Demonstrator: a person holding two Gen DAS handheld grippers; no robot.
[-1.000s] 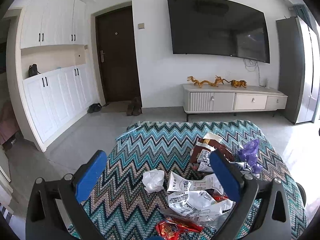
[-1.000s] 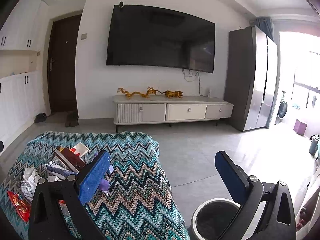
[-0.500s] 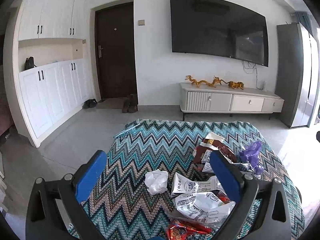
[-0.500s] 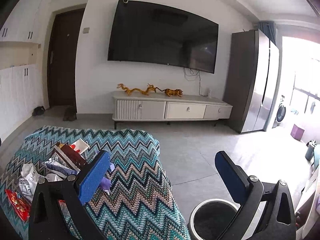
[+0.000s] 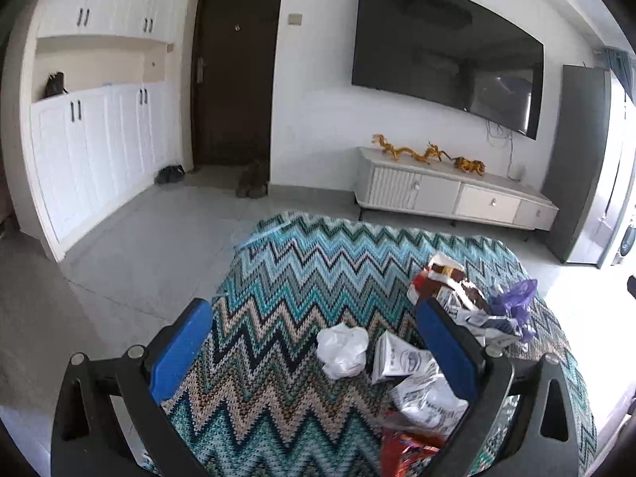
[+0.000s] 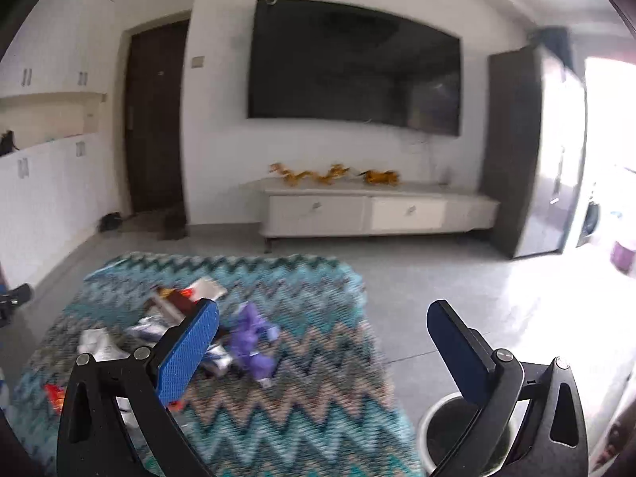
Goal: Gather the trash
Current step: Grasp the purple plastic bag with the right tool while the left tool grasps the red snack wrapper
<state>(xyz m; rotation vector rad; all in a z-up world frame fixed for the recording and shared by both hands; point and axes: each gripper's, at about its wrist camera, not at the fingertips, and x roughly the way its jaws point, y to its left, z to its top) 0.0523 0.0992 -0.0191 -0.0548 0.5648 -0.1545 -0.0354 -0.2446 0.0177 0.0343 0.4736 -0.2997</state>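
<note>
Left gripper [image 5: 314, 351]: fingers spread wide and empty, held above the near edge of the zigzag-patterned tabletop [image 5: 302, 270].
Crumpled white tissue [image 5: 342, 350]: lies between the left fingers, nearer the right-hand one, with no clear long axis — it is the closest piece to this gripper.
Printed white wrappers [image 5: 417, 381]: just right of the tissue and partly behind the right-hand finger; a red wrapper [image 5: 405, 453] sits nearest of all, at the lower edge.
Brown snack packets [image 5: 449, 282]: farther back, right of centre, with a purple plastic scrap [image 5: 514, 298] at the right end of the heap.
Right gripper [image 6: 324, 348]: fingers also apart, gripping nothing; the purple scrap shows just right of its left-hand finger, the rest of the heap left of and behind that finger.
Trash bin [image 6: 441, 423]: on the floor at near right, under the right-hand finger, off the tabletop.
Nearer hand: the left for the tissue, by my reading; the right for the purple scrap and the bin.
Change: the left view has risen a little and the heap sits lower right in it — the right gripper has swung left toward the heap, its picture now blurred by motion.
</note>
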